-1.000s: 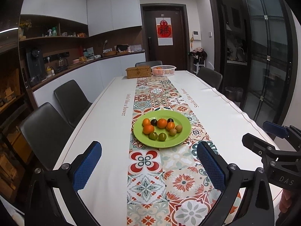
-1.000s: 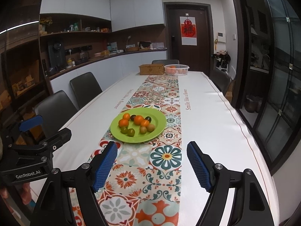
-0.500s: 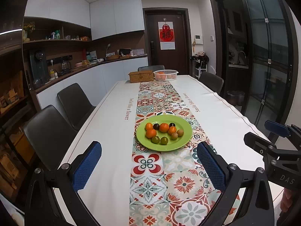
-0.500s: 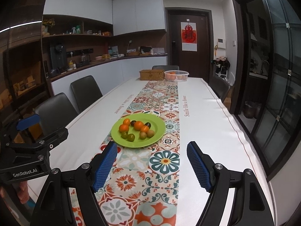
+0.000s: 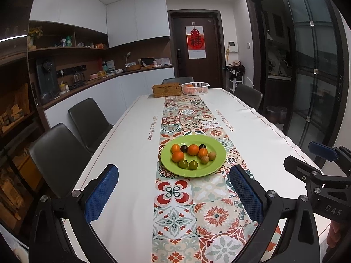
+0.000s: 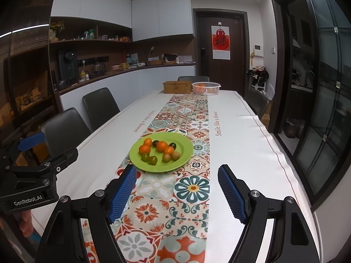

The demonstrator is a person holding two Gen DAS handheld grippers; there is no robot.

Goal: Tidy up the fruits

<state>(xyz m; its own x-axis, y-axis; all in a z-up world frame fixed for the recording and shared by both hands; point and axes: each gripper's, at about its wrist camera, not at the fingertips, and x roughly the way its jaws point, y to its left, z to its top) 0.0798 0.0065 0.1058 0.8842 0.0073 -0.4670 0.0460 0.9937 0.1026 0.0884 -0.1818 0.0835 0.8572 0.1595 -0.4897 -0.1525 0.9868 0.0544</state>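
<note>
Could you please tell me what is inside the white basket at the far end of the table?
The white basket holds orange fruit; its mesh wall hides how many.

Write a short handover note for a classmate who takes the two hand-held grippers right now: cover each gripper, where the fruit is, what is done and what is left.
Left hand-held gripper: open, empty, above the runner short of the plate.
Right hand-held gripper: open, empty, also short of the plate.
Fruit: all on the green plate, namely four oranges, two dark fruits, two green, two brown.
At the table's far end: a white basket with some orange fruit in it, beside a wicker box.
Done: nothing picked up yet.
Left: all the sorting.
</note>
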